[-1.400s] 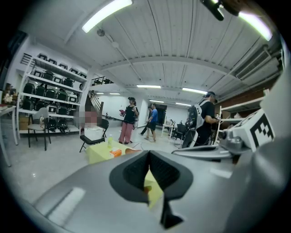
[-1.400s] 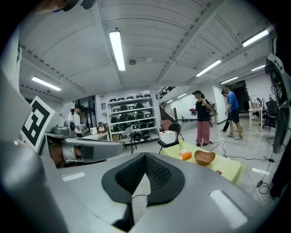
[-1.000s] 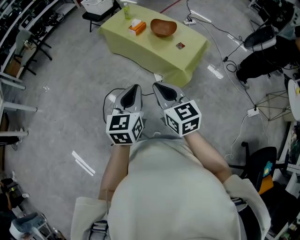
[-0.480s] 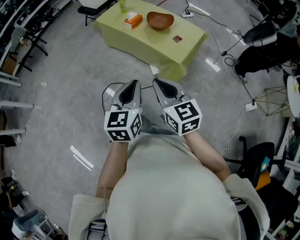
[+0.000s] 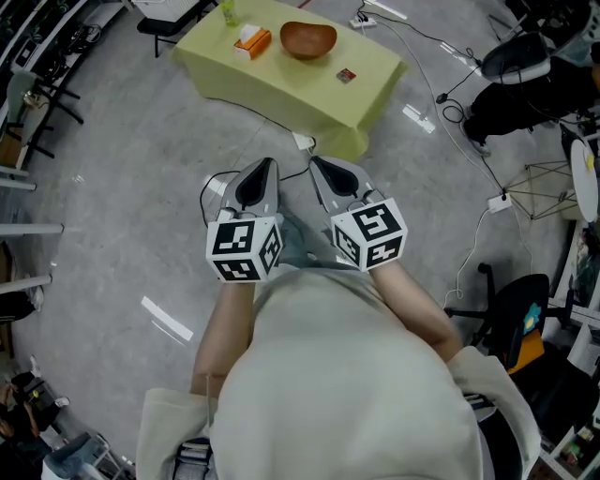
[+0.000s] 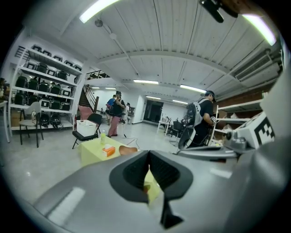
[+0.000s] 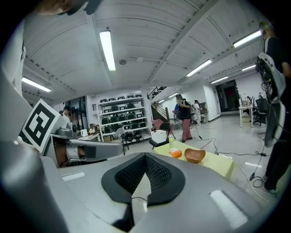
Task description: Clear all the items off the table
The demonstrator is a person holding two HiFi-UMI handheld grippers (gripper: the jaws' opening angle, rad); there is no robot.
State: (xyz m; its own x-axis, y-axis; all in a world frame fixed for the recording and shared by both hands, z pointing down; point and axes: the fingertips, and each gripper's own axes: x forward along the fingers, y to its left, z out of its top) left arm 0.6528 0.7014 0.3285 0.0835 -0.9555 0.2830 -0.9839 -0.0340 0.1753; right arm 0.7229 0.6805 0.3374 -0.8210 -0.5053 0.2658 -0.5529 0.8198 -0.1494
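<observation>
Head view: left gripper (image 5: 264, 172) and right gripper (image 5: 322, 172) side by side near person's body. Table (image 5: 281, 89) far ahead, well apart, carrying bowl (image 5: 307, 39), tissue box (image 5: 252, 41), bottle (image 5: 228, 11).
Left gripper view: jaws together, empty.
Right gripper view: jaws together, empty.

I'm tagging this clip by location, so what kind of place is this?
Probably a lab or workshop hall: metal shelving racks stacked with equipment, power cables trailing over a bare concrete floor, and strip lights overhead.
</observation>
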